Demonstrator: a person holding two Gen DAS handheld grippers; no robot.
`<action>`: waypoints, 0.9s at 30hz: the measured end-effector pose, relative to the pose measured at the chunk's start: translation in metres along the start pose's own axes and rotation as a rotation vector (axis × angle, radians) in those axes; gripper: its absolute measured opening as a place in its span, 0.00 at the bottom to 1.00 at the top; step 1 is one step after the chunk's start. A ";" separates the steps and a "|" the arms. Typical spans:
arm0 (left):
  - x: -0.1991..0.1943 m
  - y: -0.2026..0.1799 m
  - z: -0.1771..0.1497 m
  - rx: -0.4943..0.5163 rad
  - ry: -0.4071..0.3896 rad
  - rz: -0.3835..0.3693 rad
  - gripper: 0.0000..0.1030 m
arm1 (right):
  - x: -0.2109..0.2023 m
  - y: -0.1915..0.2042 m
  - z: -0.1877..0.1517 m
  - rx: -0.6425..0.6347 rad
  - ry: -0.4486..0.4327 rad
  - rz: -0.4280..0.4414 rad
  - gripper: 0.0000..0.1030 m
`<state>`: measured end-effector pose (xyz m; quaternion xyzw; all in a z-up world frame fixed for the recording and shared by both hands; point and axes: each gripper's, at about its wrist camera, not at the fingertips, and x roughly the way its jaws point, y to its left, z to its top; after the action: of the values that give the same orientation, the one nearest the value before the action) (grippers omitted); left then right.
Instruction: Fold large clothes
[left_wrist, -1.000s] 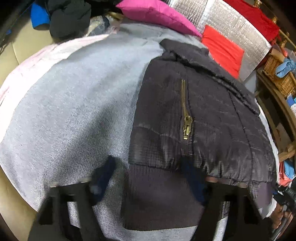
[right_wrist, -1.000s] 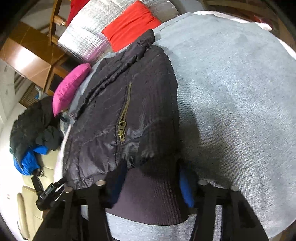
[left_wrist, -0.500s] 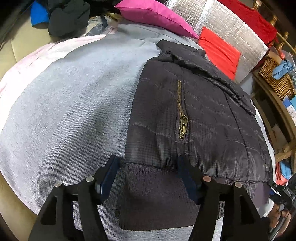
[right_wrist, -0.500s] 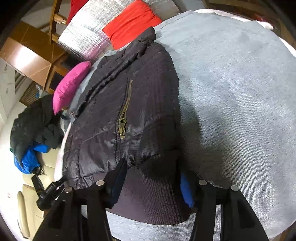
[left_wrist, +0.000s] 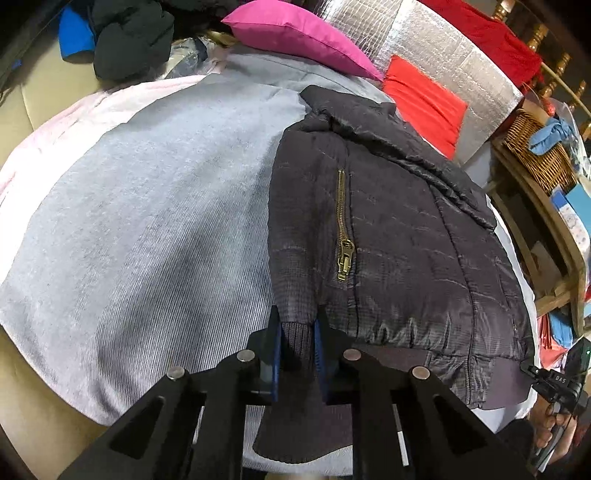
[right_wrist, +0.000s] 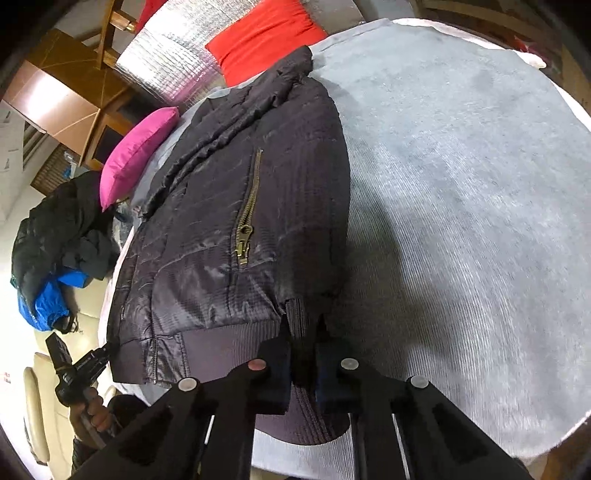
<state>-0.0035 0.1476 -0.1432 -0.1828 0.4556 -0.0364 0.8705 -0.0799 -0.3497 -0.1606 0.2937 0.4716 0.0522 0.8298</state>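
Note:
A dark quilted jacket (left_wrist: 399, 236) with a brass zipper (left_wrist: 345, 251) lies flat on a grey cloth-covered surface (left_wrist: 155, 221); it also shows in the right wrist view (right_wrist: 236, 229). My left gripper (left_wrist: 297, 343) is shut on the ribbed hem (left_wrist: 295, 332) at the jacket's near left corner. My right gripper (right_wrist: 304, 339) is shut on the ribbed hem (right_wrist: 297, 314) at the near right corner. Both hold the hem's edge pinched between blue pads.
A pink pillow (left_wrist: 295, 33), a red cushion (left_wrist: 424, 99) and a silver quilted panel (left_wrist: 443, 48) lie at the far end. A pile of dark and blue clothes (left_wrist: 122, 33) sits far left. A wicker basket (left_wrist: 535, 147) stands on shelves at right.
Both grippers were open around the ribbed hem; both have now closed on it, each pinching a corner of the hem.

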 end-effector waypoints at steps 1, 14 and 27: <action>0.002 0.002 -0.001 -0.007 0.007 0.004 0.17 | -0.002 0.000 -0.001 -0.002 0.004 0.002 0.09; 0.019 0.007 0.001 -0.090 0.030 0.006 0.63 | -0.001 -0.010 0.009 0.035 -0.046 0.048 0.70; 0.009 0.003 -0.003 -0.037 0.040 -0.005 0.15 | 0.008 -0.009 0.003 0.028 0.011 0.019 0.11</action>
<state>-0.0006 0.1474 -0.1524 -0.1991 0.4730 -0.0340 0.8576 -0.0743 -0.3552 -0.1701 0.3096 0.4739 0.0549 0.8225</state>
